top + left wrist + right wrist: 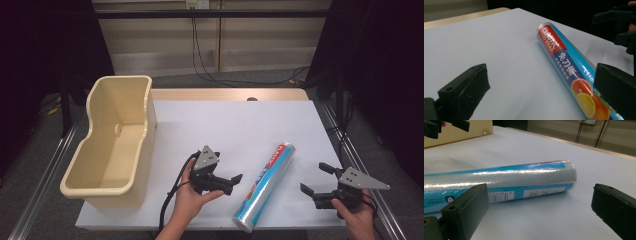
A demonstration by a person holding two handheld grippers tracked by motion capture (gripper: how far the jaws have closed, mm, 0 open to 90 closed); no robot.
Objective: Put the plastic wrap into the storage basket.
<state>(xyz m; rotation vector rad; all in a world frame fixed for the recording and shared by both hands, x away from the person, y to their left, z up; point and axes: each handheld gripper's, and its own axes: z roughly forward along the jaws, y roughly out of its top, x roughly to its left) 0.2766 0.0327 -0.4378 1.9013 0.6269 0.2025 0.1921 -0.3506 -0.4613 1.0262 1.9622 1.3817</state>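
A long cylindrical roll of food wrap [265, 186] lies flat on the white sheet [235, 125] that covers the bench, angled from the near edge up toward the far right. Its skin is a glossy clear film over a blue printed sleeve, with a red band at the far end, white lettering along its length and orange fruit pictures toward the near end; the other side carries a barcode and small white label panels. The left gripper [231, 184], matte black plastic with a grey three-cornered plate on top, is held in a hand [192, 197] just left of the roll; its blocky fingers [464, 87] stand wide apart and hold nothing, the roll running past the right-hand one. The right gripper [315, 181], of the same build, is held near the right edge of the sheet, to the right of the roll and apart from it; its fingers [465, 206] are also spread wide and empty, pointing at the roll's far end. A cream plastic tub [95, 172], smooth-walled with a rolled rim and a waisted outline, stands empty at the left edge of the bench, well apart from the roll.
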